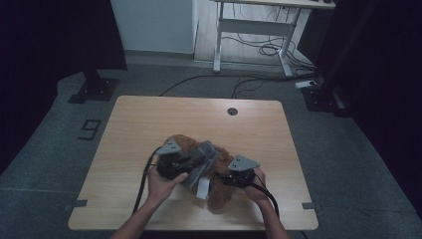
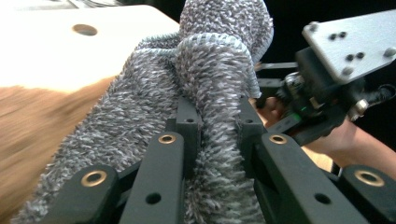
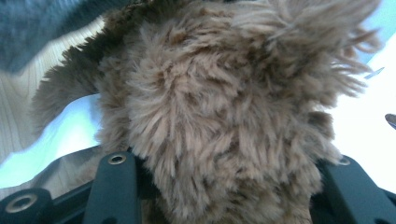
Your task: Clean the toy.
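At the lower centre of the high view, your left gripper (image 1: 191, 162) is clamped on the grey towel (image 2: 205, 84), your right gripper (image 1: 226, 175) on the brown furry cloth (image 3: 224, 116). Both look soft, light and floppy; grip thick folds, since fluffy pile slips.

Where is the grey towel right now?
In the high view, the grey towel lies near the table's front middle, on the brown fur, pinched by the left gripper.
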`<state>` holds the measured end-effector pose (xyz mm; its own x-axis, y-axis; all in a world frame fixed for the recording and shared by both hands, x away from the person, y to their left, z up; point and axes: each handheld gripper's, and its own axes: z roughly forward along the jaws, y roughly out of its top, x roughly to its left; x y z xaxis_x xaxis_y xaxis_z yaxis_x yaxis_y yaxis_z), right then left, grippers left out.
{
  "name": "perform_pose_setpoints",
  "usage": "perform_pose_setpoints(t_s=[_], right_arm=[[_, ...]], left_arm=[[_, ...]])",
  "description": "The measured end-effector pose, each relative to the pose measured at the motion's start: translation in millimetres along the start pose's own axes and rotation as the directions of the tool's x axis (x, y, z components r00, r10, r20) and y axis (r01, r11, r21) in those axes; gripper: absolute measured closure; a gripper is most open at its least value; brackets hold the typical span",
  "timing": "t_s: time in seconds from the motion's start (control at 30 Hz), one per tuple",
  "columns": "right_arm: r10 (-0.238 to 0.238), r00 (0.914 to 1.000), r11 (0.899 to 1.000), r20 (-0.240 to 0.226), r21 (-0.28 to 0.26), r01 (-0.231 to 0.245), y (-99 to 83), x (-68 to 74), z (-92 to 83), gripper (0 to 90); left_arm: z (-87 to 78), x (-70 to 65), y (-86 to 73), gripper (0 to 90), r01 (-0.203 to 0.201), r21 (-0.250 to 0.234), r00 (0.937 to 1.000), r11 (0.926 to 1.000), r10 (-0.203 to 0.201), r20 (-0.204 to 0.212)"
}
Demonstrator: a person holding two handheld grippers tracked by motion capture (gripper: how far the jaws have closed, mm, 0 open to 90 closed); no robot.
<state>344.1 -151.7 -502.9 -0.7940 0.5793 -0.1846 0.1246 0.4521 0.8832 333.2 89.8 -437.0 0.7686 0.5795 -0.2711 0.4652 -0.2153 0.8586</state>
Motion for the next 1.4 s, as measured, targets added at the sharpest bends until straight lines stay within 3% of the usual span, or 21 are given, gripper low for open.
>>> perform_pose_setpoints(t_s=[0.03, 0.07, 0.1, 0.13, 0.2, 0.3, 0.37, 0.47, 0.5, 0.53, 0.7, 0.8, 0.9, 0.93, 1.17, 1.3, 1.4], right_arm=[[0.000, 1.0000, 1.000, 0.000, 0.000, 0.000, 0.0, 0.0, 0.0, 46.0], [0.001, 1.0000, 1.000, 0.006, -0.009, -0.001, -2.7, 1.6, 0.1, 46.1], [0.001, 1.0000, 1.000, 0.006, -0.009, -0.001, -2.7, 1.6, 0.1, 46.1], [0.010, 0.9999, 1.000, 0.011, -0.017, -0.010, -6.9, 1.6, 0.0, 46.3], [0.034, 0.9993, 0.999, 0.017, -0.018, -0.033, -12.6, -0.5, 0.5, 46.6], [0.061, 0.9981, 0.997, 0.002, -0.047, -0.061, -21.5, -4.3, -0.2, 47.1], [0.050, 0.9984, 0.996, -0.027, -0.067, -0.052, -28.5, -6.9, -2.1, 47.6], [0.018, 0.9992, 0.998, -0.037, -0.065, -0.020, -26.6, -6.8, -4.3, 47.8], [0.018, 0.9992, 0.998, -0.037, -0.065, -0.020, -26.6, -6.8, -4.3, 47.8], [0.010, 0.9992, 0.998, -0.040, -0.066, -0.013, -26.5, -6.6, -4.8, 47.8], [0.006, 0.9989, 0.998, -0.047, -0.066, -0.009, -26.2, -6.8, -6.5, 47.7], [0.011, 0.9984, 0.998, -0.055, -0.067, -0.015, -27.9, -8.8, -7.4, 47.7], [0.017, 0.9981, 0.997, -0.059, -0.068, -0.021, -29.4, -10.4, -8.4, 47.5], [0.021, 0.9977, 0.997, -0.064, -0.072, -0.026, -30.1, -11.2, -8.7, 47.0], [0.011, 0.9976, 0.997, -0.069, -0.077, -0.017, -29.7, -10.8, -8.6, 44.5], [0.011, 0.9976, 0.997, -0.068, -0.074, -0.016, -30.2, -10.2, -9.6, 44.2], [0.013, 0.9975, 0.997, -0.070, -0.074, -0.018, -30.8, -10.8, -9.9, 44.2]], left_arm=[[0.0, 0.0, 0.0, 76.4, 0.000, 0.000, 1.0000, 1.0000, 0.000, 0.000], [19.0, -9.4, 3.2, 76.2, -0.032, 0.020, 0.9994, 0.9993, 0.032, -0.013], [19.0, -9.4, 3.2, 76.0, -0.032, 0.020, 0.9994, 0.9993, 0.032, -0.013], [35.9, -11.3, 3.2, 75.9, -0.041, 0.032, 0.9988, 0.9987, 0.041, -0.025], [43.7, -7.2, 1.7, 76.0, -0.024, 0.032, 0.9995, 0.9992, 0.025, -0.017], [42.9, -2.4, 0.0, 76.1, -0.017, 0.027, 0.9997, 0.9995, 0.017, -0.018], [36.8, 3.3, -1.0, 76.1, -0.014, 0.020, 0.9991, 0.9997, 0.014, -0.039], [16.9, 23.2, -0.2, 76.1, 0.001, 0.011, 0.9931, 0.9999, 0.000, -0.118], [16.9, 23.2, -0.2, 76.1, 0.001, 0.011, 0.9931, 0.9999, 0.000, -0.118], [7.1, 36.6, -1.2, 76.1, 0.028, 0.010, 0.9898, 0.9996, -0.026, -0.140], [-11.5, 56.2, -5.9, 76.3, 0.054, -0.011, 0.9832, 0.9985, -0.055, -0.174], [-32.5, 71.5, -9.4, 76.3, 0.080, -0.052, 0.9719, 0.9955, -0.089, -0.218], [-40.3, 80.6, -13.0, 76.3, 0.104, -0.051, 0.9676, 0.9932, -0.113, -0.226], [-42.9, 87.3, -18.2, 76.2, 0.140, -0.034, 0.9682, 0.9896, -0.144, -0.205], [-45.7, 87.2, -23.7, 76.3, 0.134, -0.024, 0.9686, 0.9907, -0.136, -0.208], [-50.4, 88.9, -24.5, 76.2, 0.132, -0.017, 0.9642, 0.9911, -0.132, -0.230], [-57.7, 95.0, -32.5, 76.3, 0.123, 0.007, 0.9508, 0.9923, -0.116, -0.287]])
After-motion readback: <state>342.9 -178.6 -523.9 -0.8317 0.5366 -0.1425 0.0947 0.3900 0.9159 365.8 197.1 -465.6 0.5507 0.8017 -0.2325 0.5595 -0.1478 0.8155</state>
